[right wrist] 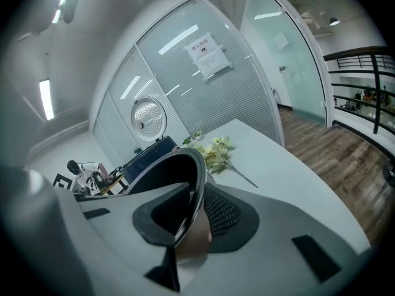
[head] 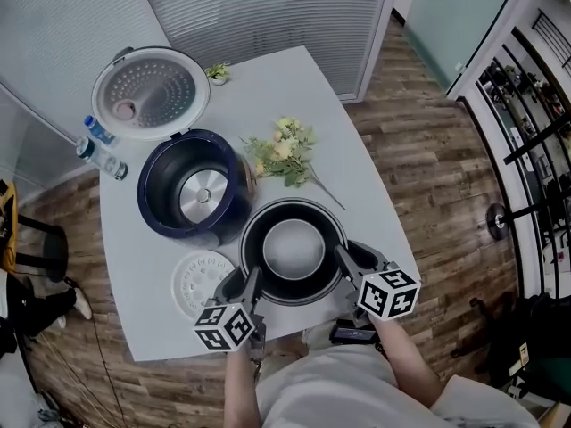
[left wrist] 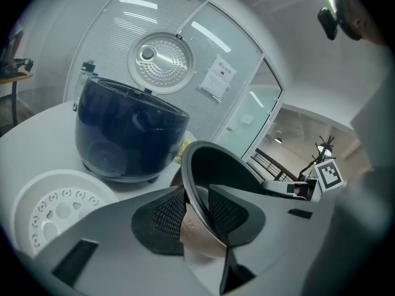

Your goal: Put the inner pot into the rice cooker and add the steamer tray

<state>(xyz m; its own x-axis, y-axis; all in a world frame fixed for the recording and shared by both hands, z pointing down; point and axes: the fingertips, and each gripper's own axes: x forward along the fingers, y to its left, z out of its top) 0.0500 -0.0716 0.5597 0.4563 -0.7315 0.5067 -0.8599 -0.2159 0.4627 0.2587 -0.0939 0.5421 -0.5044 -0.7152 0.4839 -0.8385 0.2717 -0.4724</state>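
Observation:
The dark inner pot stands on the white table near its front edge, to the right of and in front of the open navy rice cooker. The cooker's lid is swung back. My left gripper is shut on the pot's left rim and my right gripper on its right rim. In the left gripper view the rim sits pinched between the pads, one inside and one outside. The right gripper view shows the same hold on the rim. The white perforated steamer tray lies flat left of the pot.
A bunch of pale flowers lies just behind the pot. Two water bottles stand at the table's left edge, and a small plant sits at the back. The table's front edge is close to the person's body.

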